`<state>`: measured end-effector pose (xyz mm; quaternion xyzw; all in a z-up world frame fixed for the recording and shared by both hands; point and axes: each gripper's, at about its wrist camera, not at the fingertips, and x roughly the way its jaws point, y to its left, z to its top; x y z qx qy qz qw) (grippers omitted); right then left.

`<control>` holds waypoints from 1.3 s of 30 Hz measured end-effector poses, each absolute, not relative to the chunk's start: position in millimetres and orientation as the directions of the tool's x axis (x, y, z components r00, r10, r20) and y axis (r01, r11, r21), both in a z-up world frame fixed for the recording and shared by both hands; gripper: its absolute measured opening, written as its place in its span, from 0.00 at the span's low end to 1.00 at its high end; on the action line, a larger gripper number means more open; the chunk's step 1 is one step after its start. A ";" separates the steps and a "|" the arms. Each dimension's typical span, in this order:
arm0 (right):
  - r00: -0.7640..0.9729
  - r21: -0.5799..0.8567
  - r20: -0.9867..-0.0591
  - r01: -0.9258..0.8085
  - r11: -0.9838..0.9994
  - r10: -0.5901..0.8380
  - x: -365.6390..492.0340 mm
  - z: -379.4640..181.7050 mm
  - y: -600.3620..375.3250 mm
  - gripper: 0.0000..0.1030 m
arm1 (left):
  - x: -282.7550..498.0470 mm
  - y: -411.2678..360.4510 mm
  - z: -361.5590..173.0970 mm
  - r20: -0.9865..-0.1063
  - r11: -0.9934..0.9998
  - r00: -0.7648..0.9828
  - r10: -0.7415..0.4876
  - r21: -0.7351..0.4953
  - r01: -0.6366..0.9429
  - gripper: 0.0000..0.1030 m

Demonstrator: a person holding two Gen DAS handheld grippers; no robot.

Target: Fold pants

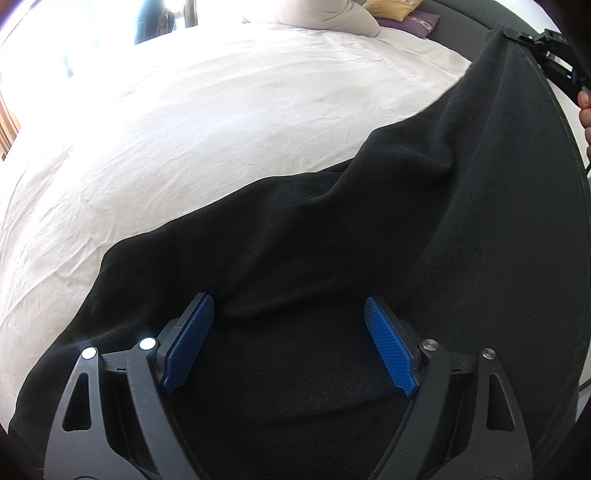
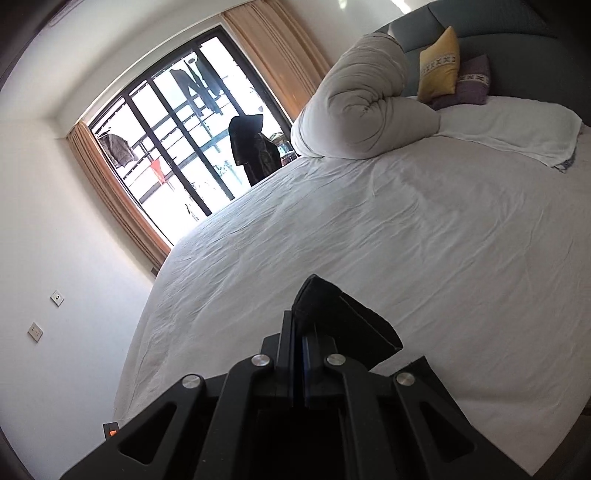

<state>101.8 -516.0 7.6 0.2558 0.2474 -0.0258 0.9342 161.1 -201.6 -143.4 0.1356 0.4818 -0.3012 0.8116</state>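
The black pants lie across the white bed sheet and fill the lower half of the left wrist view. My left gripper is open, its blue pads spread just above the black cloth with nothing between them. My right gripper shows at the upper right of that view, holding a corner of the pants lifted off the bed. In the right wrist view my right gripper is shut on a fold of the black pants, held above the sheet.
A rolled grey duvet, a yellow cushion and a purple cushion sit at the head of the bed by the dark headboard. A large window with curtains is beyond the bed's far side.
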 end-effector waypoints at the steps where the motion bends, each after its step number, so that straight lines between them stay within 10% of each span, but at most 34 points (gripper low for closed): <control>1: 0.878 0.466 -0.472 0.174 0.867 0.078 99.7 8.8 -515.3 0.03 | 160.9 -201.0 -142.7 -0.863 0.781 0.356 -0.360 -0.070 0.620 0.81; 16: 0.799 0.660 -0.601 0.503 0.557 -0.009 -25.3 -161.9 -577.4 0.04 | 152.5 -200.6 -144.3 -0.862 0.778 0.368 -0.349 -0.047 0.627 0.81; 39: 0.771 0.665 -0.635 0.569 0.484 -0.035 -33.2 -166.7 -577.7 0.03 | 146.9 -211.2 -139.9 -0.846 0.786 0.405 -0.346 -0.026 0.617 0.84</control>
